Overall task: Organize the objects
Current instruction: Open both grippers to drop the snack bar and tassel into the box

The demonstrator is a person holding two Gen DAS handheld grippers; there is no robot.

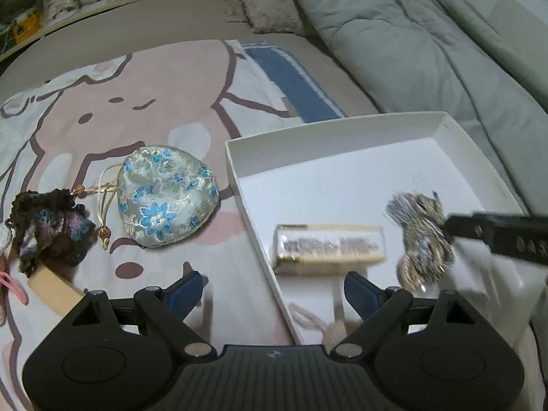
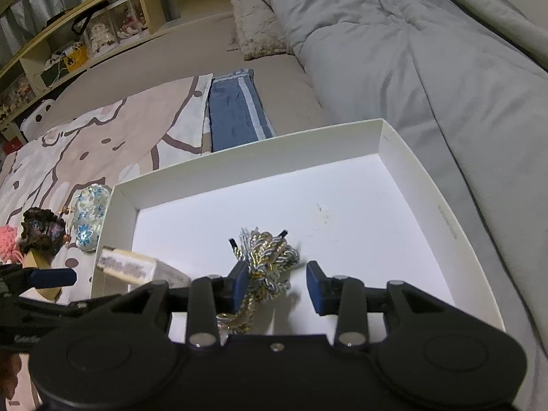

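Observation:
A white shallow box (image 1: pixel 236 157) lies on the bed. It holds a small gold-and-white packet (image 1: pixel 328 246) and a silver-gold cord bundle (image 1: pixel 421 236). My left gripper (image 1: pixel 274 287) hangs open over the box's left wall, with nothing between its fingers. In the right wrist view the cord bundle (image 2: pixel 270 260) lies between the jaws of my right gripper (image 2: pixel 277 286). It leans on the left pad while the right pad stands clear, so the gripper is open. Left of the box lie a blue floral pouch (image 1: pixel 166 195) and a dark crochet piece (image 1: pixel 48 233).
A cartoon-print blanket (image 1: pixel 102 109) covers the bed. A grey duvet (image 2: pixel 428 68) is bunched along the right, a folded blue towel (image 2: pixel 233 109) lies behind the box, and shelves (image 2: pixel 85 34) stand at the far left. A wooden block (image 1: pixel 51 291) and a pink knit item (image 2: pixel 8 239) sit near the crochet piece.

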